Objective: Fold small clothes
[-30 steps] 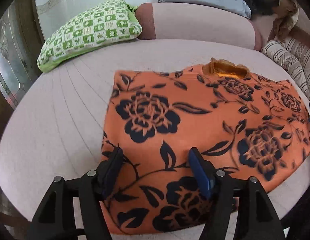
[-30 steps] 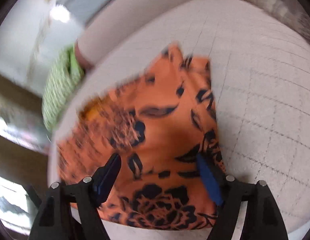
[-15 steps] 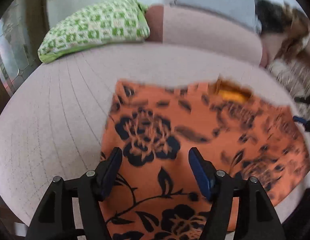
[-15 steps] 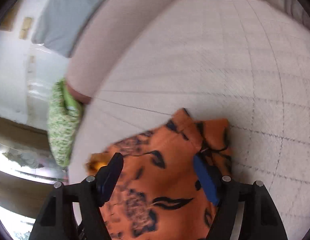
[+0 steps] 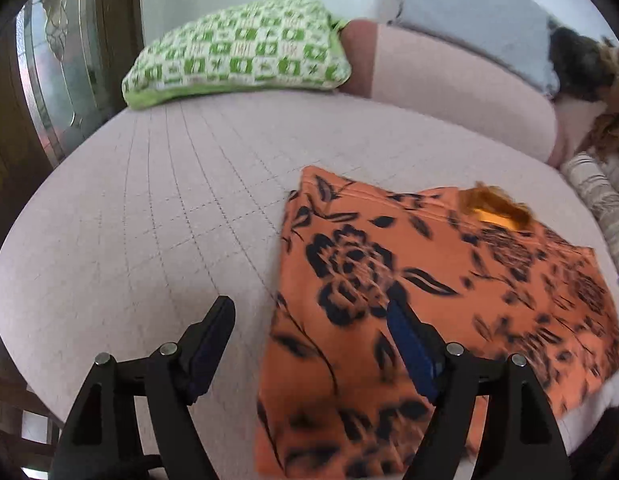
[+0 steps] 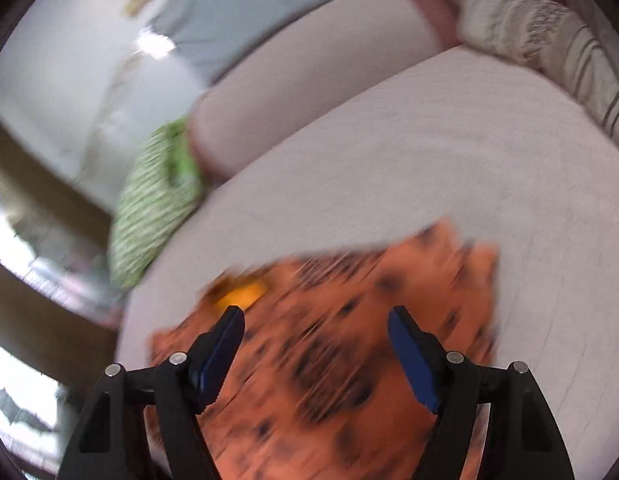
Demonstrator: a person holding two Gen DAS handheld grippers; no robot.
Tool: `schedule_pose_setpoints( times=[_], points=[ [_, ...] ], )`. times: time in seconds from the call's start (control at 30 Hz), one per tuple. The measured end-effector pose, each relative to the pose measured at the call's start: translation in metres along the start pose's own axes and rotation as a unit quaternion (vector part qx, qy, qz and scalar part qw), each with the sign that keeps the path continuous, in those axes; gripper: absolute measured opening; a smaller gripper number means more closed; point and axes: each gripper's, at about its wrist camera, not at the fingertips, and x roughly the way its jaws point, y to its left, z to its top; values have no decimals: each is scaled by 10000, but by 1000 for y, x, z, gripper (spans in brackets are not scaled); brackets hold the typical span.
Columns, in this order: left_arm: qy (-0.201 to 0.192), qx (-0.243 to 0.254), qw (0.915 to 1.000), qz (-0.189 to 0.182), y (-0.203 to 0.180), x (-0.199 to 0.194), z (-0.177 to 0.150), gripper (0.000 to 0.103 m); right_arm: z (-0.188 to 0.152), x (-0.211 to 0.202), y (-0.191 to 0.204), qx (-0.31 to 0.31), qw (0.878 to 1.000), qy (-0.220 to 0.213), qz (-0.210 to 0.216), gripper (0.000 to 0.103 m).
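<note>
An orange garment with black flowers [image 5: 429, 288] lies flat and folded on the pale pink quilted cushion [image 5: 149, 220], its yellow-lined collar [image 5: 495, 210] at the far edge. My left gripper [image 5: 309, 324] is open and empty, hovering over the garment's left edge. In the right wrist view the same garment [image 6: 329, 360] is motion-blurred; my right gripper [image 6: 315, 328] is open and empty above it, over the garment's middle.
A green-and-white patterned pillow [image 5: 237, 52] lies at the back left, also in the right wrist view [image 6: 153, 204]. A pink bolster [image 5: 449, 80] runs along the back, with a grey cushion [image 5: 469, 12] behind. Striped pillows [image 6: 549, 40] sit at the right.
My left gripper has drawn back and shifted left, so the garment now sits to its right. My right gripper has swung over the garment. Both stay open.
</note>
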Motion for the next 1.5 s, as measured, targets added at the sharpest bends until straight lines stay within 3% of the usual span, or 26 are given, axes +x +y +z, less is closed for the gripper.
schedule_pose_setpoints(
  times=[0.07, 0.1, 0.13, 0.17, 0.2, 0.27, 0.37, 0.4, 0.47, 0.5, 0.53, 0.67, 0.8, 0.87, 0.9, 0.93, 0.97, 1.03, 1.13, 1.2, 1.27, 1.4, 1.43, 1.5],
  points=[
    [-46, 189, 9998, 21, -6, -1, -10, 80, -33, 6, -1, 37, 9996, 265, 54, 83],
    [130, 319, 9994, 93, -8, 7, -18, 80, -45, 17, -14, 158, 9987, 396, -269, 84],
    [504, 511, 9972, 190, -11, 24, -27, 81, -50, 24, -32, 359, 9974, 474, -414, 78],
    [628, 579, 9961, 199, -10, 30, -31, 83, -54, 22, -42, 696, 9961, 347, -428, 70],
    [502, 489, 9974, 161, -7, 24, -30, 83, -53, 13, -37, 811, 9954, 254, -432, 63],
    [247, 250, 9993, 125, -1, -2, -20, 82, -52, -7, -16, 656, 9965, 119, -507, 65],
    [-174, 236, 9996, 56, -1, -27, -18, 84, -63, -38, 2, 197, 9994, -275, -86, 81],
    [-96, 267, 9996, 47, -1, -26, -21, 84, -68, -37, -2, 218, 9991, -314, -157, 87],
    [286, 276, 9992, 45, 0, -9, -32, 85, -78, -17, -37, 676, 9958, 13, -616, 88],
    [688, 354, 9969, 105, -1, 9, -41, 85, -85, -9, -66, 1231, 9900, 244, -645, 85],
    [948, 387, 9946, 156, 0, 23, -47, 88, -86, -15, -68, 1374, 9894, -7, -467, 81],
    [616, 381, 9967, 368, 1, 4, -36, 90, -82, -46, -48, 1123, 9927, -374, -249, 81],
    [-17, 409, 9989, 211, -11, -27, -23, 90, -88, -53, -58, 1170, 9926, -327, 13, 82],
    [158, 593, 9979, 193, -20, -16, -29, 90, -96, -41, -86, 1751, 9843, 69, -188, 82],
    [465, 757, 9957, 260, -23, -1, -35, 90, -97, -49, -89, 1891, 9819, -119, -12, 81],
    [770, 889, 9922, 424, -25, 13, -41, 90, -94, -55, -85, 1867, 9822, -173, 43, 81],
    [795, 858, 9921, 448, -24, 15, -42, 90, -89, -59, -79, 1738, 9845, -208, 76, 81],
    [556, 584, 9960, 392, -21, 5, -39, 90, -76, -71, -61, 1341, 9902, -385, 101, 81],
    [207, 592, 9975, 323, -33, -10, -25, 90, -44, -69, -42, 905, 9945, -435, 296, 82],
    [-16, 652, 9977, 173, -48, -17, -16, 90, -18, -52, -39, 850, 9941, -301, 597, 84],
    [-4, 682, 9977, 58, -57, -15, -13, 90, 6, -16, -45, 868, 9942, -150, 623, 84],
    [209, 700, 9972, 129, -68, -9, -16, 90, 23, 56, -95, 1406, 9893, 386, -11, 83],
    [237, 676, 9974, 114, -69, -10, -16, 90, 21, 54, -102, 1666, 9856, 181, 223, 83],
    [234, 629, 9977, 115, -70, -10, -16, 90, 21, 39, -88, 1442, 9893, 34, 224, 83]
  ],
)
